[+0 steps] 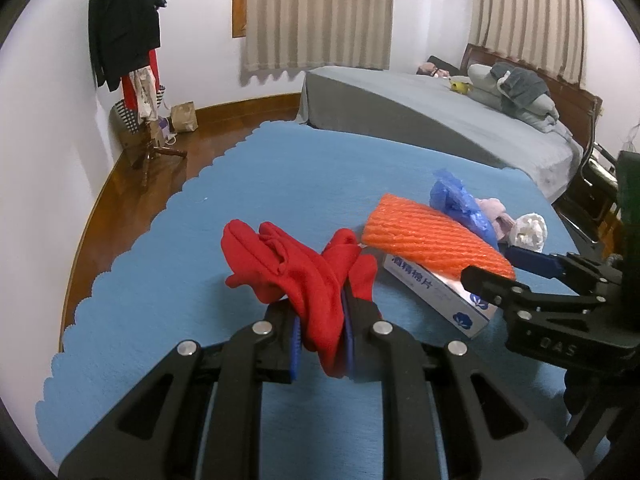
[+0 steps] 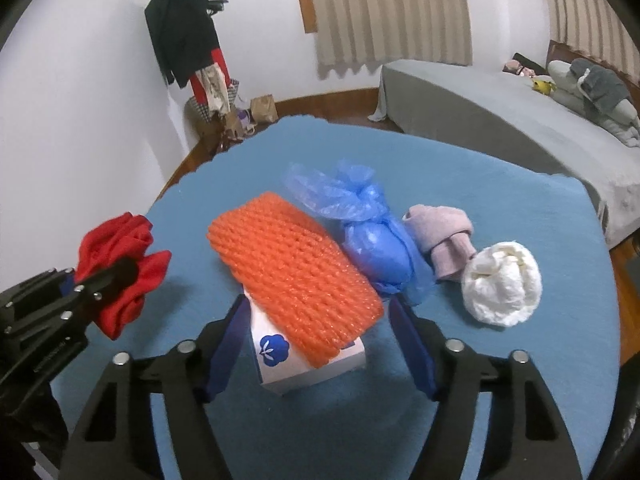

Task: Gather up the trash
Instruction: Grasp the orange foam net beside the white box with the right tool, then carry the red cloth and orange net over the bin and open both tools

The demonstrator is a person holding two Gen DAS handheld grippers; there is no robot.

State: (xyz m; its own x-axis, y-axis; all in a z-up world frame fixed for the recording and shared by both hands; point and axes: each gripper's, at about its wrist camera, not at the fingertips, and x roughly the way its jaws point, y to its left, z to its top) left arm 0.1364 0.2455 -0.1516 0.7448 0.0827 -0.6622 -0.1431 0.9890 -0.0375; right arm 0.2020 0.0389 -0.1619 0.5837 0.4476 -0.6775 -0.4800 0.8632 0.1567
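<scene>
1. My left gripper (image 1: 320,340) is squeezed shut on the red cloth (image 1: 304,276). The cloth bunches up between the two fingers and hangs out in front of them.
2. My right gripper (image 2: 316,344) has its fingers about halfway open. They hold nothing. I can't see either pad pressing on anything.
3. Right in front of the right fingers is the white box (image 2: 304,364). The orange foam net (image 2: 296,272) lies on top of it. Both sit on the blue surface (image 2: 500,380), inside the gap between the two fingers.
4. The orange net is long. In the right wrist view its long side runs from far left to near right, so it lies slanted across the gap, not straight along the fingers.
5. The blue plastic bag (image 2: 372,240) is just behind the net and touches it. The pink cloth (image 2: 444,236) and the white paper ball (image 2: 502,284) are further to the right.
6. I think the right hand is the one to grab the net, because it is much nearer and the left is full. I think I would need to turn the wrist a bit so the fingers close across the net's narrow side.
</scene>
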